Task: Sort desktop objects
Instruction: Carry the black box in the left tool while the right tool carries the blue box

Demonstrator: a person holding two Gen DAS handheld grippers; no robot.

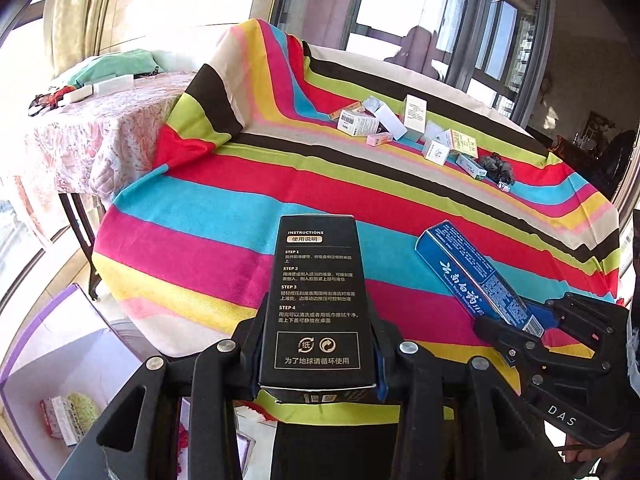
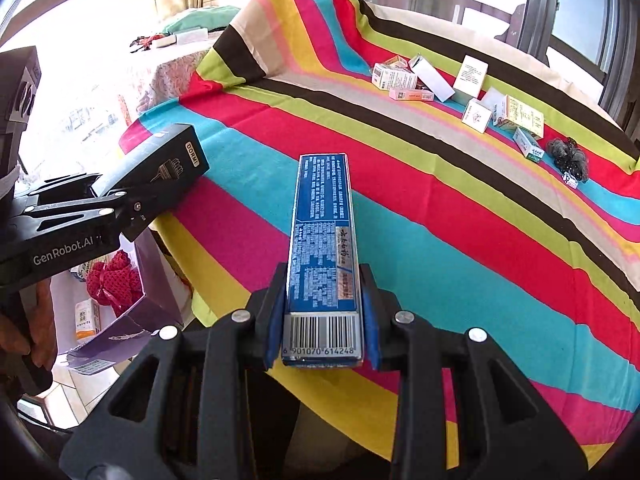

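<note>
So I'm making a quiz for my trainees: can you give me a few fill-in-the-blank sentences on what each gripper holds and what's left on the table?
The left gripper is shut on a ____ box printed with instructions.
The right gripper is shut on a long ____ box with a barcode.
The small boxes still to sort lie on a ____ tablecloth.

Missing words: black; blue; striped
</note>
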